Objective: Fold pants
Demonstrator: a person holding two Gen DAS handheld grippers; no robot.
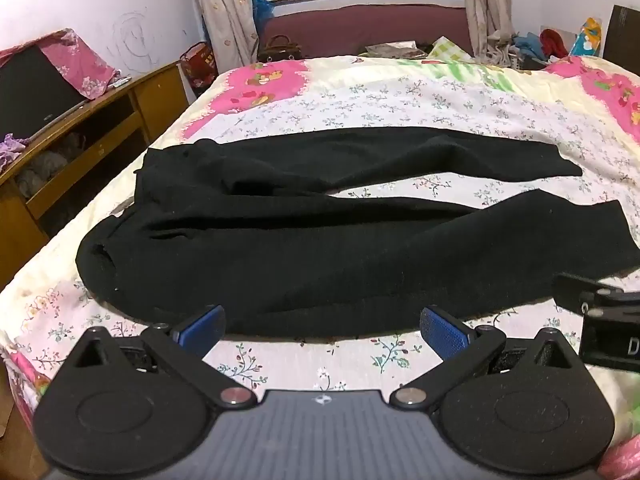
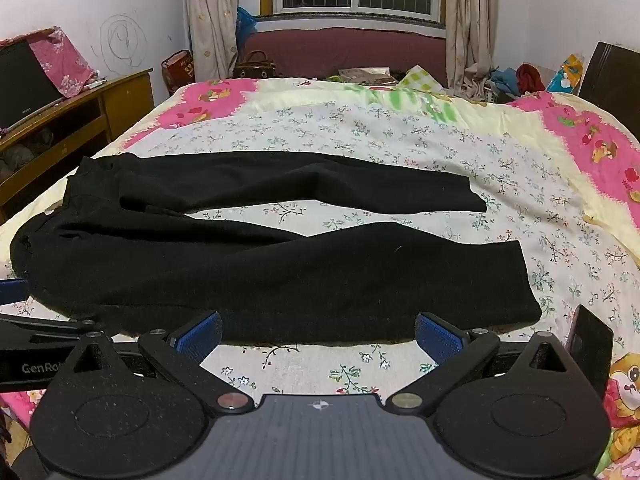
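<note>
Black pants (image 1: 288, 248) lie flat across the bed, waistband to the left, both legs spread apart and running right; they also show in the right wrist view (image 2: 280, 276). My left gripper (image 1: 322, 330) is open and empty, just short of the near leg's front edge, toward the waist end. My right gripper (image 2: 318, 334) is open and empty, just short of the same edge, toward the cuff end. Part of the right gripper's body (image 1: 600, 320) shows at the right of the left wrist view; the left gripper's body (image 2: 36, 348) shows at the left of the right wrist view.
The bed has a floral and pink quilt (image 2: 400, 136). A wooden cabinet (image 1: 80, 128) with a dark screen stands along the left. A maroon sofa (image 2: 344, 52) with a handbag, curtains and a window is behind the bed. Loose clothes (image 2: 516, 80) pile at the far right.
</note>
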